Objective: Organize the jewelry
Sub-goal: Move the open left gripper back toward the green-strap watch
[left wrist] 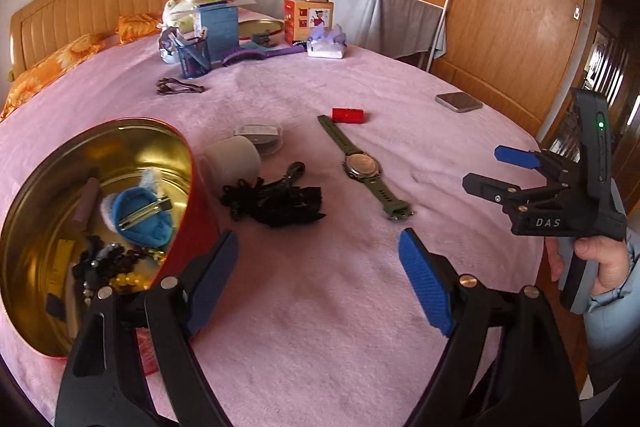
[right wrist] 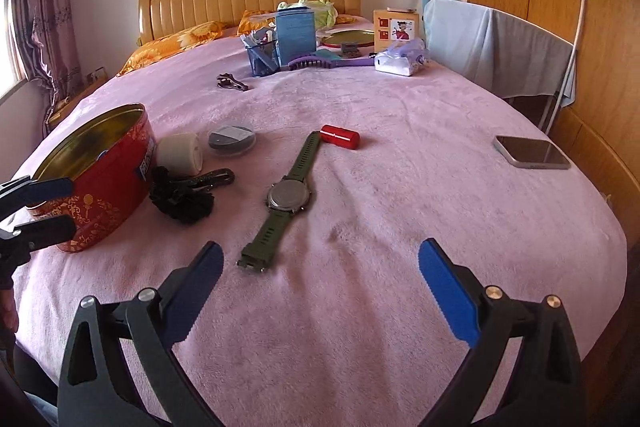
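Left gripper (left wrist: pixel 318 275) spread, empty, tin (left wrist: pixel 24 227) just beside its left finger. Right gripper (right wrist: pixel 320 291) spread, empty; watch (right wrist: pixel 286 201) just ahead.

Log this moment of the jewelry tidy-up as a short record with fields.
surface: pink blanket on a bed
container: red tin, open, standing at the left
already in tin: blue hair clip, dark beads
still loose: green watch, red cylinder, black bundle
left tongs: open, empty, beside the tin
right tongs: open, empty, near the watch strap end
off to the right: phone
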Motion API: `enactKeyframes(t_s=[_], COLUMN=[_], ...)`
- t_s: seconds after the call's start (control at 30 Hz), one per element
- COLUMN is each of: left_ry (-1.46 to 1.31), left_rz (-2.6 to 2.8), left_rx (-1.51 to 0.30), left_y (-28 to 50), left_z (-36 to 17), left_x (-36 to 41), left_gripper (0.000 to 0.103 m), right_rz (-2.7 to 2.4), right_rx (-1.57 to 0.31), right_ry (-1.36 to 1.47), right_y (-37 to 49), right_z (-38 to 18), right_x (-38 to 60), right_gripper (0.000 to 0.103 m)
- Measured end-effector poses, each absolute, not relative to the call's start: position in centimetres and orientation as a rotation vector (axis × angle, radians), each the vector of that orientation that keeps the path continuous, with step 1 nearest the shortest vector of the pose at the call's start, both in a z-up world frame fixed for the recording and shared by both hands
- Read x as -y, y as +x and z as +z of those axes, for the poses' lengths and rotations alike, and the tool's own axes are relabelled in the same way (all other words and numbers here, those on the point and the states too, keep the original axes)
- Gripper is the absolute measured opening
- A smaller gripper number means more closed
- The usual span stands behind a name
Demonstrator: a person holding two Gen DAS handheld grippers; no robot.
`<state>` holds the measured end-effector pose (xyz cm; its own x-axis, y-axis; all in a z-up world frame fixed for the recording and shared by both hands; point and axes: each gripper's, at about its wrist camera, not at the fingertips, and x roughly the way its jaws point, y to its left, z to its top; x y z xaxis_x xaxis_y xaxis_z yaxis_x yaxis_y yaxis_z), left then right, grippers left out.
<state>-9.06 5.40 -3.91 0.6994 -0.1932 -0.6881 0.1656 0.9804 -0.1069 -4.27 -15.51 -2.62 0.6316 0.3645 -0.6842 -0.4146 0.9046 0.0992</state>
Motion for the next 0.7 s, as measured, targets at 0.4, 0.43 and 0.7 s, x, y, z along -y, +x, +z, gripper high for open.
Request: enactKeyframes(t_s=[0.4,0.43,0.7], left_ry=[-0.081,-0.078,-0.029], left_rz=[-0.28,-0.277,-0.242], left_rx=[-0.949,-0.961,-1.069], left_y=[1.0,1.8,8.4], left_z=[-8.0,-8.3,-11.2], left_x=[0.0,0.3,3.5], left_gripper=[0.081,0.081,0.081], right_rz=[0.429,0.426,0.4], right_rx=[-0.778,-0.777,-0.736], right_ry=[-0.027,-0.024,0.009], right_y=[-3.5,-3.4,-1.8], right_z=[-4.6,-4.6,-3.5], right_x=[18.7,19.0,20.9], right_gripper=[0.099,0.099,0.099])
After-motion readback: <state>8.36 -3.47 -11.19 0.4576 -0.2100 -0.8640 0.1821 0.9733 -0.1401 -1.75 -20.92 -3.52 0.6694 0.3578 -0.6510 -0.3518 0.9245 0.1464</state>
